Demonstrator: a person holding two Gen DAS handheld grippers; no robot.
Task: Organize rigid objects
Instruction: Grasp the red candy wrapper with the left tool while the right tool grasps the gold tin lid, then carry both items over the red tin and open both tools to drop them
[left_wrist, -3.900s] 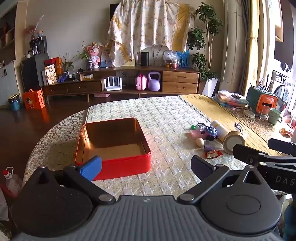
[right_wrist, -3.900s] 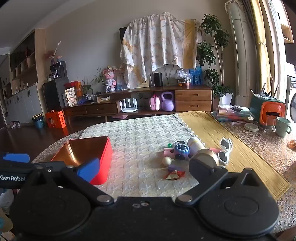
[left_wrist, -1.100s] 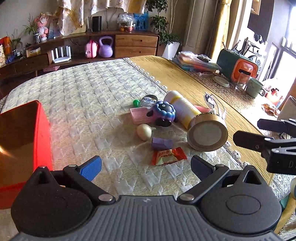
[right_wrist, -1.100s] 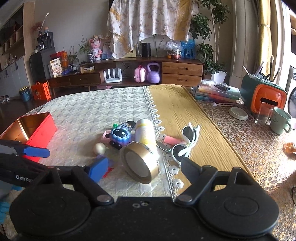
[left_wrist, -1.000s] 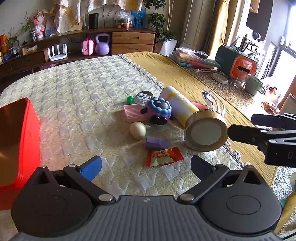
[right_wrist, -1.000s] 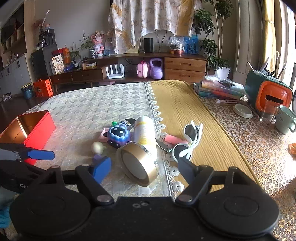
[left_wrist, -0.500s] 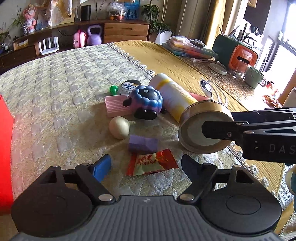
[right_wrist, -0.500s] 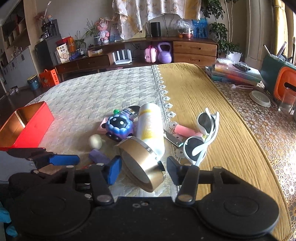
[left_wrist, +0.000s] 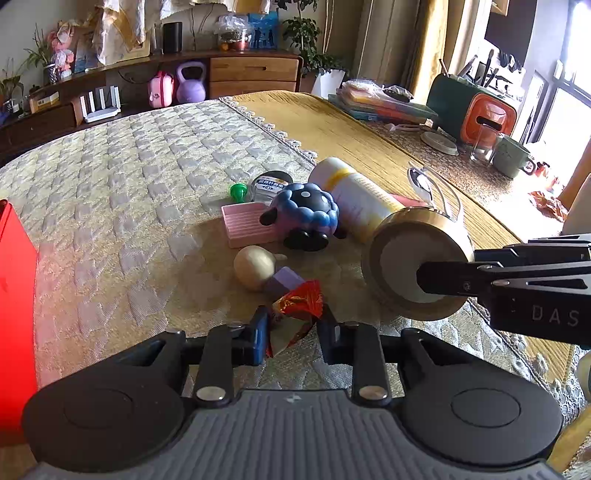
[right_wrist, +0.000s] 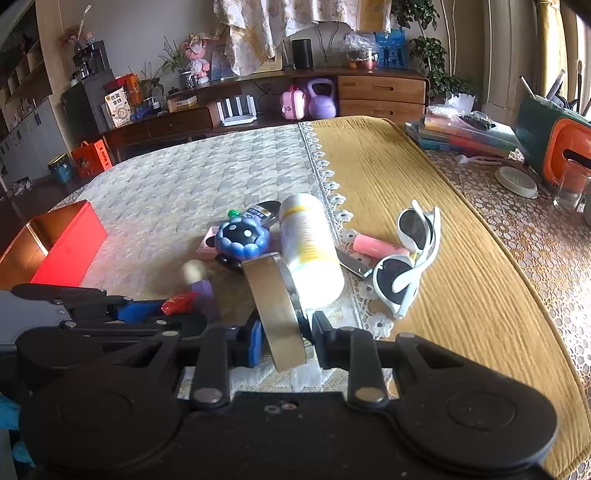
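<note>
Red foil and gold metal: we grip two things at once at the near edge of the clutter.

Our left gripper (left_wrist: 291, 332) is clamped on the red snack packet (left_wrist: 297, 306); our right gripper (right_wrist: 282, 341) pinches the gold round tin (right_wrist: 275, 310), standing on its rim against the white bottle (right_wrist: 308, 247). We judge this the pick-up step; next we must lift both clear and carry them left to the red box (right_wrist: 55, 243). The blue sheep toy (left_wrist: 306, 214), pink tray (left_wrist: 245, 225), egg (left_wrist: 255, 267) and sunglasses (right_wrist: 413, 258) wait on the quilted cloth (left_wrist: 129, 166); a sideboard stands far behind.
</note>
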